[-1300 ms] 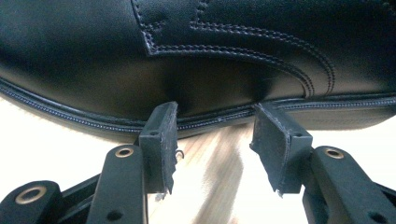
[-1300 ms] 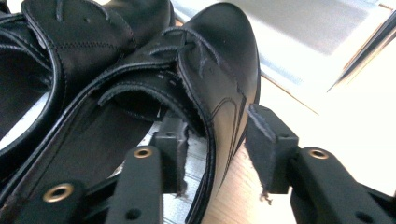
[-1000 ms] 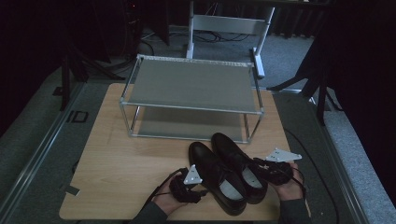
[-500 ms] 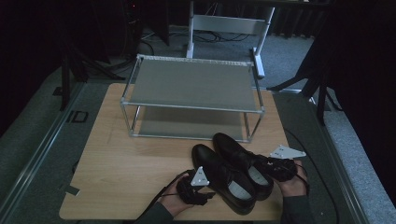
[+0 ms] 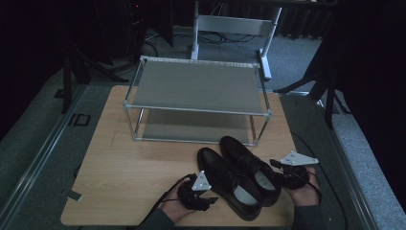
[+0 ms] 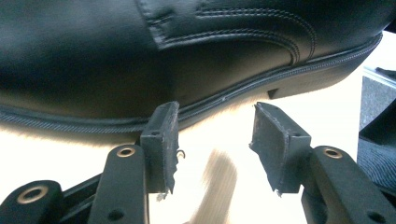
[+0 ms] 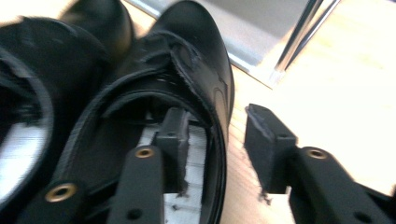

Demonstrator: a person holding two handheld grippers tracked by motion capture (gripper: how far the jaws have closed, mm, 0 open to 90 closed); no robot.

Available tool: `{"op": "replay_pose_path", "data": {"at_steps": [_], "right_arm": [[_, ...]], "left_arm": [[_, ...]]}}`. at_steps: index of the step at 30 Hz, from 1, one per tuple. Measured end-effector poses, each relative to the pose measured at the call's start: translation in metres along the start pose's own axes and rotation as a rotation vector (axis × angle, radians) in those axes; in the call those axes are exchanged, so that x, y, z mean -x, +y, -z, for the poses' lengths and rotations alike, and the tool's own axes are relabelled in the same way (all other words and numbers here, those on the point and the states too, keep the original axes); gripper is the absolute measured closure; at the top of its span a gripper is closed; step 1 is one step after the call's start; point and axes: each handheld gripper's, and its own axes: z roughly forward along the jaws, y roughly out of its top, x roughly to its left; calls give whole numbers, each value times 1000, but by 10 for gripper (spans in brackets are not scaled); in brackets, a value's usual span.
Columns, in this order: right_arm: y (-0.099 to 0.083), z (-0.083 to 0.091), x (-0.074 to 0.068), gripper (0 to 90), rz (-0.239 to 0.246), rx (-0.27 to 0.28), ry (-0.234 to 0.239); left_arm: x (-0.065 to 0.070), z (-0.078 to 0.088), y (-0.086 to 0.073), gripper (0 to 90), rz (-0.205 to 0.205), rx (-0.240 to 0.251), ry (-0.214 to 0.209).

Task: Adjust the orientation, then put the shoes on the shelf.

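Note:
Two black leather shoes lie side by side on the wooden table, toes toward the rack. My left gripper sits at the outer side of the left shoe. In the left gripper view its jaws stand open just short of the shoe's sole edge, with nothing between them. My right gripper is at the heel end of the right shoe. In the right gripper view it is open astride that shoe's collar, one jaw inside the shoe and one outside.
A two-shelf metal shoe rack stands across the back of the table, its corner post close beyond the right shoe. A white chair frame stands on the floor behind. Bare wood lies to the left of the shoes.
The heels of both shoes have swung slightly to the right. Both grippers stayed close beside the shoes with little other movement.

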Motion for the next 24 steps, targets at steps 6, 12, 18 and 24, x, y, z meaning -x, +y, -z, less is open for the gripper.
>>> {"op": "replay_pose_path", "data": {"at_steps": [6, 12, 18, 24], "right_arm": [[1, 21, -5, 543, -13, 71, 16], [10, 22, -3, 553, -43, 120, 27], [14, 23, -15, 534, -26, 120, 47], [11, 30, -23, 504, -26, 116, 51]], "left_arm": [[-19, 26, -12, 494, 52, 30, 96], [-47, 51, -28, 491, 127, 41, 221], [-72, 69, -43, 481, 190, 46, 365], [-97, 87, -53, 466, 257, 62, 510]]}}
